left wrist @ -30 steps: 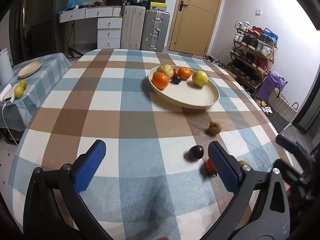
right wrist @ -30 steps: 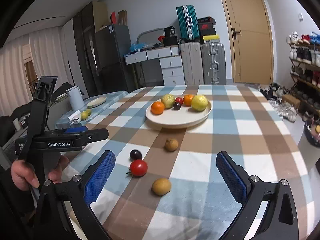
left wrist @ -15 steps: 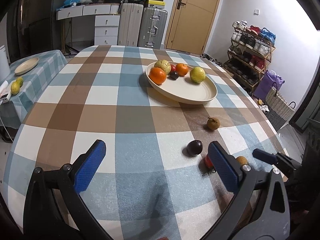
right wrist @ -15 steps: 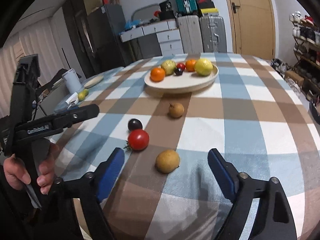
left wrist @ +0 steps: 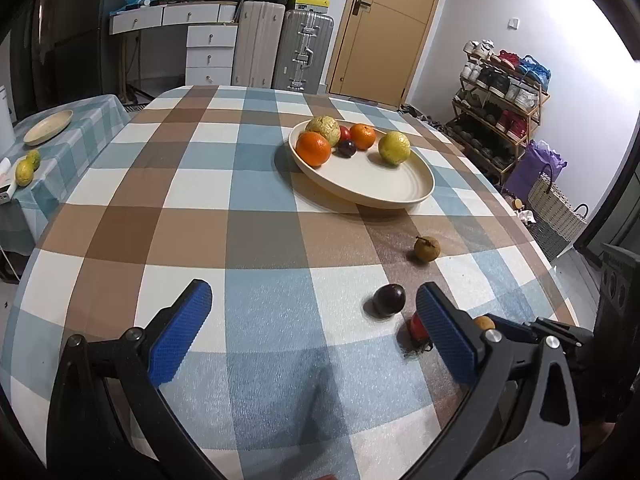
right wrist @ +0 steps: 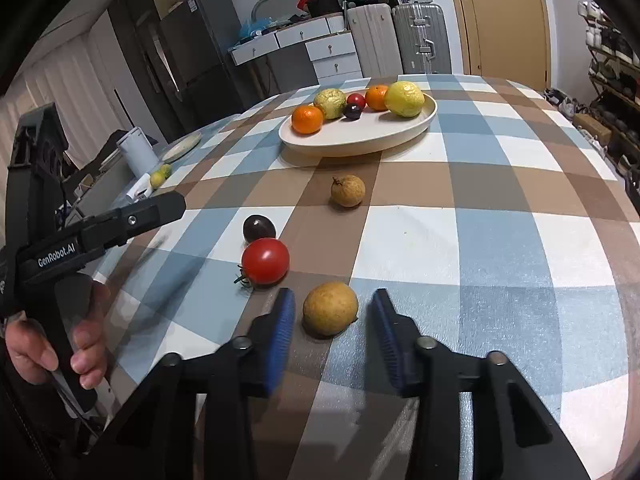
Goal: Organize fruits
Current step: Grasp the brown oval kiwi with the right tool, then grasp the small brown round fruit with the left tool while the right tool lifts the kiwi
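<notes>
A cream plate [left wrist: 396,190] [right wrist: 400,136] holds two oranges, a green fruit, a yellow fruit, a dark plum and a small red fruit. Loose on the checked tablecloth lie a brown longan [right wrist: 347,191] [left wrist: 427,248], a dark plum [right wrist: 259,228] [left wrist: 389,300], a red tomato [right wrist: 265,261] [left wrist: 416,326] and a tan round fruit [right wrist: 330,309]. My right gripper [right wrist: 332,320] has its jaws narrowed around the tan fruit, with small gaps on both sides. My left gripper [left wrist: 312,312] is open and empty, low over the near table; it also shows in the right wrist view [right wrist: 120,224].
A side table at the left holds a plate [left wrist: 48,127] and two lemons [left wrist: 26,168]. Suitcases [left wrist: 280,52], drawers and a door stand behind. A shoe rack [left wrist: 500,96] and basket [left wrist: 554,208] are to the right of the table edge.
My right gripper has come down and forward and its jaws have narrowed from wide open to either side of the tan fruit. The left gripper has drifted slightly forward, still open.
</notes>
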Demonstrator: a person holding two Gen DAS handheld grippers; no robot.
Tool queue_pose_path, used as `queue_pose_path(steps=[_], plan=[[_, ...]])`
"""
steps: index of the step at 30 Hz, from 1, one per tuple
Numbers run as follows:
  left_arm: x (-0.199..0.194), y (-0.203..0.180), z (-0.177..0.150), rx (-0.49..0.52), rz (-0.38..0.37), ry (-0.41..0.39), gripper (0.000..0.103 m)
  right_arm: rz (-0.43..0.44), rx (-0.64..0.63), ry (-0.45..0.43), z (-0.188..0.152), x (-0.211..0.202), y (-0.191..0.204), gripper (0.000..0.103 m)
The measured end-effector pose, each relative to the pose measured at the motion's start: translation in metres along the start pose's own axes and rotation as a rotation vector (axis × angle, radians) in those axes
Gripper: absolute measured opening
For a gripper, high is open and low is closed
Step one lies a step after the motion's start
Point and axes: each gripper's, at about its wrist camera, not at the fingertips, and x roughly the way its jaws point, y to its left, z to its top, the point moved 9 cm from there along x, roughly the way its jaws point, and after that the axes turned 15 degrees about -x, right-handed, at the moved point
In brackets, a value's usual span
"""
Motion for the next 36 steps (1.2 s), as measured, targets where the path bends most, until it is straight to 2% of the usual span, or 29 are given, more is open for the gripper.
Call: queue_pose_path(steps=[8,14,19,25,27,30,32,36], plan=[[0.016,-0.023,0.015,0.048,-0.026,0.017,0.102,0.004,0.058,-0.045,0.003,-0.009,-0.015,0.028],[0.037,-0.056,0.025,0.127,-0.073,0.081,0.102,-0.019,0.09,-0.078,0.011,-0.022,-0.037,0.028],[0.067,-0.083,0.021,0.191,-0.099,0.159,0.102,-0.035,0.104,-0.094,0.019,-0.029,-0.055,0.028],[0.1,-0.103,0.008,0.199,-0.14,0.278,0.1,-0.03,0.122,-0.087,0.022,-0.026,-0.071,0.028],[0.106,-0.108,0.004,0.214,-0.146,0.294,0.096,-0.03,0.123,-0.091,0.025,-0.025,-0.075,0.028],[0.116,-0.116,-0.003,0.239,-0.158,0.338,0.082,-0.018,0.133,-0.1,0.028,-0.024,-0.079,0.028],[0.124,-0.121,-0.009,0.254,-0.165,0.379,0.062,-0.018,0.132,-0.096,0.03,-0.022,-0.081,0.028],[0.13,-0.126,-0.013,0.259,-0.185,0.399,0.042,-0.004,0.138,-0.098,0.032,-0.019,-0.085,0.028]])
